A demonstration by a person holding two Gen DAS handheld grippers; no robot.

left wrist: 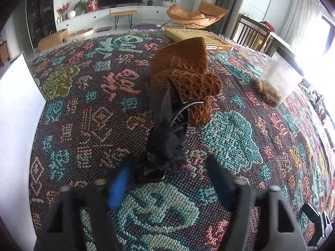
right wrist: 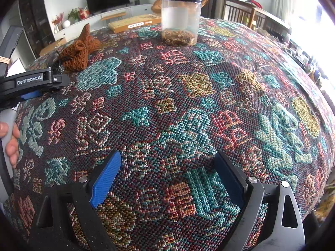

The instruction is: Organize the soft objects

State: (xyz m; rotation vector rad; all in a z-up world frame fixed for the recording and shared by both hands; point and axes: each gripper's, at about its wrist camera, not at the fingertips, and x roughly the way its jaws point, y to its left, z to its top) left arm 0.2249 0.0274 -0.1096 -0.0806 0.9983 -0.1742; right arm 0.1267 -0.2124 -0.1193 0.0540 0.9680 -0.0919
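Left gripper (left wrist: 170,165): two fingers (left wrist: 123,177) with blue pads, set apart, nothing pressed between the pads. A black fabric item (left wrist: 165,142) with a stiff dark piece and a white-lettered band lies on the tablecloth (left wrist: 88,108) just ahead of the fingertips, its near end between the two tips; whether the left pad touches it cannot be told, the frame is blurred there. So the left jaws stand open around the near end, not clamped.

Beyond the black item, touching its far end: one brown knitted fabric (left wrist: 184,71), bunched and folded, part of it standing up in a peak. One only.

Right gripper (right wrist: 167,177): two fingers (right wrist: 106,175), blue pads, wide apart, empty, only bare tablecloth between them. It hangs above the cloth.

One clear plastic jar (right wrist: 180,18) with a black lid stands upright at the far side of the table, brownish shreds in its bottom, well apart from the brown fabric. One flat yellowish box (right wrist: 134,24) lies behind, near the far table edge.

In the right wrist view the left gripper's body shows at the left edge, a person's hand (right wrist: 10,140) on its grey handle. One table, one patterned woven cloth covering it.
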